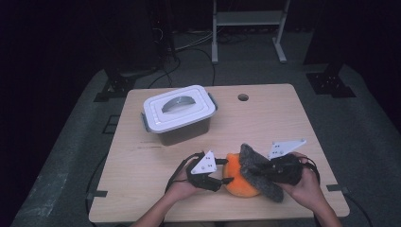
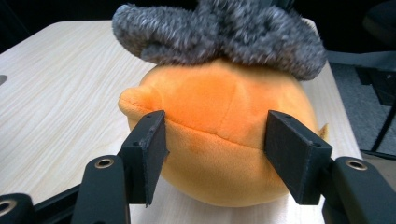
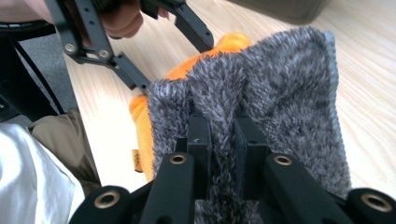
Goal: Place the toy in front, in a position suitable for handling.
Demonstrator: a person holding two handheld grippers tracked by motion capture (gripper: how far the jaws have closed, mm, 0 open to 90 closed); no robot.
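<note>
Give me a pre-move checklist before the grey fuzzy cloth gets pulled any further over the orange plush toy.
1. Right gripper pinched on the grey fuzzy cloth: ok, a fold sits between its jaws.
2. Left gripper steadying the orange plush toy: ok, both pads press its sides.
3. Cloth lying over the toy: ok, it drapes its top in the left gripper view.
4. Toy resting on the table: ok.
5. Lidded plastic box apart from the work: ok, it stands farther back.
6. How far the cloth reaches down the toy's far side: cannot tell.
</note>
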